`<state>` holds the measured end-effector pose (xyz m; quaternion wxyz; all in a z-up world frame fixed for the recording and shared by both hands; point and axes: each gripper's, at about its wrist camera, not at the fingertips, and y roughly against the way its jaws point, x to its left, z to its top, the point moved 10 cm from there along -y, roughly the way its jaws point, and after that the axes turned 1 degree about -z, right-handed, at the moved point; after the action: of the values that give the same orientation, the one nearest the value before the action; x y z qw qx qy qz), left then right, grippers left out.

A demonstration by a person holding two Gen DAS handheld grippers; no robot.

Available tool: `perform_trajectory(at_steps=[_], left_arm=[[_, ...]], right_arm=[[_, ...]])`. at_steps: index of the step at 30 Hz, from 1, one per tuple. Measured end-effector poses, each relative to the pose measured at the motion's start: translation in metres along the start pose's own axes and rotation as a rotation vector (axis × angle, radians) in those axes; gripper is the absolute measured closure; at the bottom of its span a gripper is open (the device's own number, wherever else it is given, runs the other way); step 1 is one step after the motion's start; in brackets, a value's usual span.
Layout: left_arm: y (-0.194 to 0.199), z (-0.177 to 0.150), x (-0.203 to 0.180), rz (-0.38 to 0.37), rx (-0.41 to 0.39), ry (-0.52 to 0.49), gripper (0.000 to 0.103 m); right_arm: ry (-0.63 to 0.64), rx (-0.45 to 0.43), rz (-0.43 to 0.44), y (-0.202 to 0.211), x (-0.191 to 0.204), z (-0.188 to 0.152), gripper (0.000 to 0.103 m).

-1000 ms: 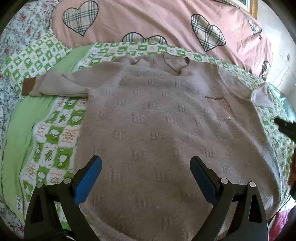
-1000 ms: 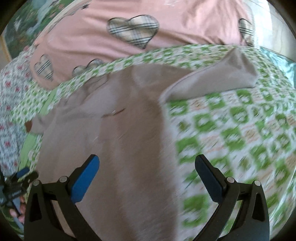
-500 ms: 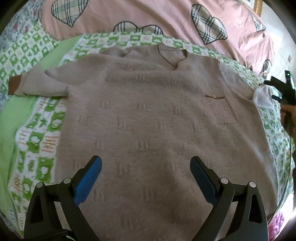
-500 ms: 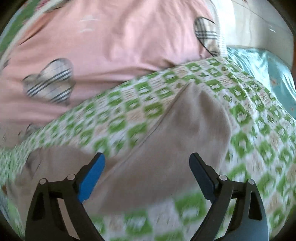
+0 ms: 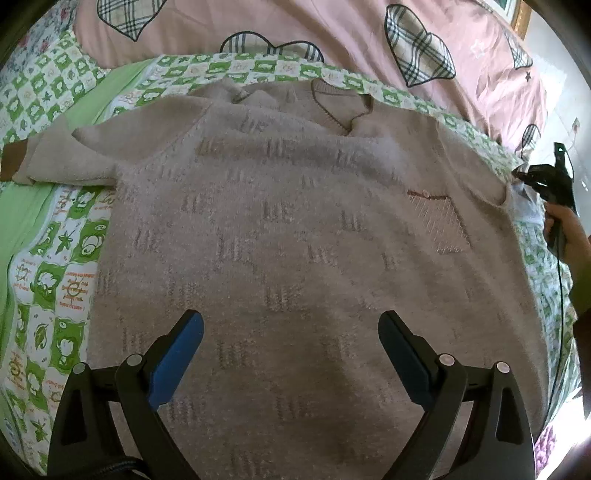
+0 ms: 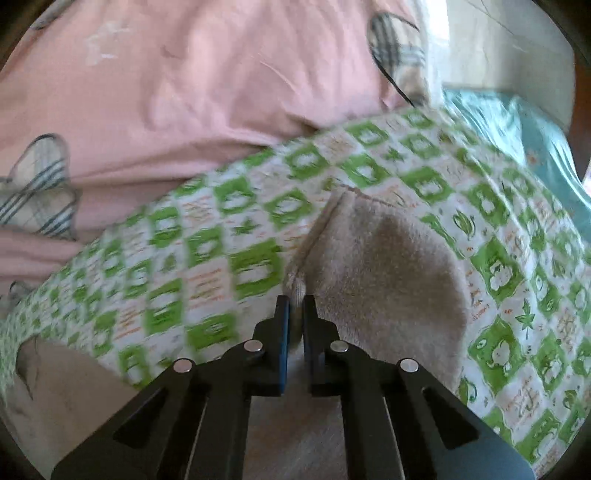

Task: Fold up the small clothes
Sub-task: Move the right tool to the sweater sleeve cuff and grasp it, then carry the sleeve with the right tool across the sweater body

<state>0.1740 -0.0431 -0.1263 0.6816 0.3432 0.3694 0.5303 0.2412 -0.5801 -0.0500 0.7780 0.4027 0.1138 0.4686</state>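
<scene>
From your left wrist camera, your left gripper [image 5: 290, 334] hangs with its jaws spread wide and nothing between them. Its blue pads [image 5: 176, 360] stand over the lower body of the beige sweater [image 5: 295, 229], which lies flat and face up on the green-checked sheet [image 5: 55, 277] straight ahead of the fingers. The V-neck collar [image 5: 338, 101] sits at the far end, beyond the fingertips. Off to the far left of this gripper one sleeve lies folded across the sheet, ending in a brown cuff [image 5: 11, 162]. A small knitted chest pocket [image 5: 437, 221] shows ahead and to the right. Beyond the sweater runs a pink quilt [image 5: 295, 26] with plaid hearts. At the far right edge your right hand [image 5: 565, 232] holds the right gripper [image 5: 517, 176] at the tip of the other sleeve; from here you cannot tell how its jaws stand.

From your right wrist camera, your right gripper [image 6: 295, 301] has just been closing, and its jaws now stand almost together, pinching the edge of the sweater's sleeve [image 6: 384, 273]. A fold of beige knit pokes out past the fingertips, and the rest of the sleeve spreads ahead and to the right of them, lying on the checked sheet [image 6: 229, 229]. More beige fabric lies below and to the left of the gripper. The pink quilt [image 6: 203, 81] rises beyond.
</scene>
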Motion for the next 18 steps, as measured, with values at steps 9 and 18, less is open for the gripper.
perform_trajectory(at_steps=[9,18], left_arm=[[0.018,-0.004,0.009,-0.074,-0.029,0.080,0.011],[0.035,-0.008,0.034,-0.136,-0.059,0.169,0.011]], right_arm=[[0.133,-0.025,0.400,0.093,0.152,-0.044,0.096],[0.383,0.107,0.801,0.163,0.335,-0.173,0.096]])
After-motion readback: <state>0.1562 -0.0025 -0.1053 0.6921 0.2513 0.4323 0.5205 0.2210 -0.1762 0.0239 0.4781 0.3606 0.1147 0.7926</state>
